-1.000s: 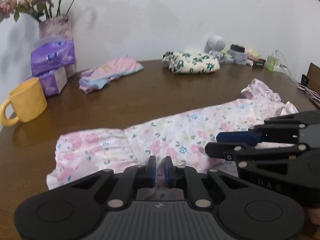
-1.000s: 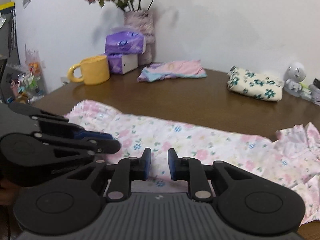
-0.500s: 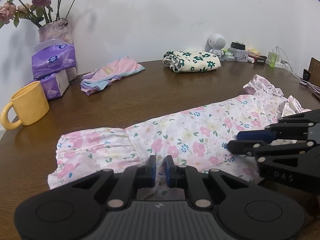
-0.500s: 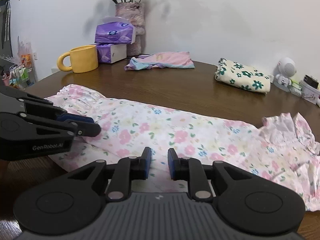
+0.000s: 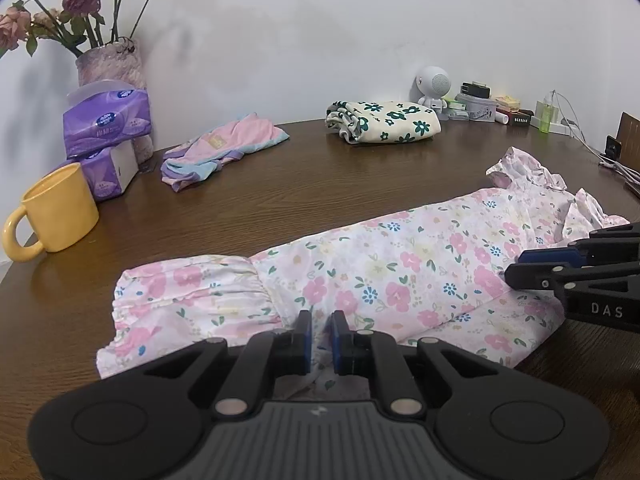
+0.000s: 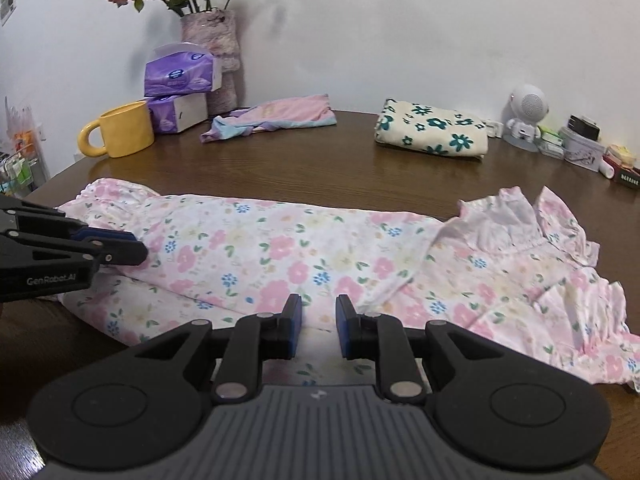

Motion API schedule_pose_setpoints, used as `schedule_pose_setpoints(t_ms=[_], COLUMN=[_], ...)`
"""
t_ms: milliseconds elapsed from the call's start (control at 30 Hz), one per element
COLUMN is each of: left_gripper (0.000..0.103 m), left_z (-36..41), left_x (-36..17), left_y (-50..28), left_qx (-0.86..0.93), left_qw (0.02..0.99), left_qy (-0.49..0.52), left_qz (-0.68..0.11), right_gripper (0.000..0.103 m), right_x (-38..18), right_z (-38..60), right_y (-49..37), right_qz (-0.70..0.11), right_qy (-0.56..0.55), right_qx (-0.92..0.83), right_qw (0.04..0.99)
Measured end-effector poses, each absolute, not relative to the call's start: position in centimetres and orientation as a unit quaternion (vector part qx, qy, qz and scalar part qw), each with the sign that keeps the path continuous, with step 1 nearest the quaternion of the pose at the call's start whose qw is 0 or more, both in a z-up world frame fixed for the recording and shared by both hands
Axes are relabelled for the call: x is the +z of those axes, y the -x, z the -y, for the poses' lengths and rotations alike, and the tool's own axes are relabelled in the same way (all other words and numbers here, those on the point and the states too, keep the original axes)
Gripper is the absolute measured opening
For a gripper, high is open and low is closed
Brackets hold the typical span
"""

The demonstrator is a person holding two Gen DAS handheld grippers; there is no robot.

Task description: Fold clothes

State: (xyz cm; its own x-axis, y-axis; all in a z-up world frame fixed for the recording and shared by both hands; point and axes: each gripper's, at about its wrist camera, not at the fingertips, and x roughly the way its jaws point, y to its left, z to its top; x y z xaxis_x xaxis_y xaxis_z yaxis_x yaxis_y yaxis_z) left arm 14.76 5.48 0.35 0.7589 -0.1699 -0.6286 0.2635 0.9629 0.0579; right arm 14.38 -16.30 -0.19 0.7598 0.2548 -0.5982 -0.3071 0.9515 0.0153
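Jaws: left gripper point(image 5: 321, 336) nearly closed, pinching floral dress point(image 5: 400, 272) | right gripper point(image 6: 318, 330) parted slightly, over dress edge

Plain white wall point(image 5: 320, 20); dark brown wood-grain table point(image 5: 280, 200); soft even indoor light.

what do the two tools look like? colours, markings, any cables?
Both are matte black plastic with blue pads on the fingertips, silver pivot pins along angular linkage fingers, and a grey ribbed base plate flanked by two round black hubs. The left tool reads "GenRobot.AI" on its side in the right wrist view; the right tool reads "DAS" in the left wrist view. No cables or sleeves show.
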Motion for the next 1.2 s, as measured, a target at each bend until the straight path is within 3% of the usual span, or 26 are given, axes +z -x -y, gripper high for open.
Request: schedule_pose_setpoints(t_ms=[800, 1000, 1200], left_gripper=[0.010, 0.010, 0.010], left_z=[-5.7, -4.4, -2.1], left_x=[0.8, 1.7, 0.7], left_y=[-14.7, -13.8, -13.8], left_qx=[-0.121, -0.161, -0.198], left_qw=[0.936, 0.939, 0.921], left_qy=[-0.060, -0.056, -0.076], left_qz=[-0.326, -0.299, -0.325], right_gripper=[0.012, 0.012, 0.012], right_x=[0.3, 1.5, 1.2], right_z=[18.9, 17.3, 14.4], right_y=[-14.5, -13.8, -14.2], right_qz=[-0.324, -0.288, -0.297], right_qy=[-0.012, -0.017, 0.004], right_qx=[0.128, 0.158, 0.189], right_qw=[0.937, 0.945, 0.936])
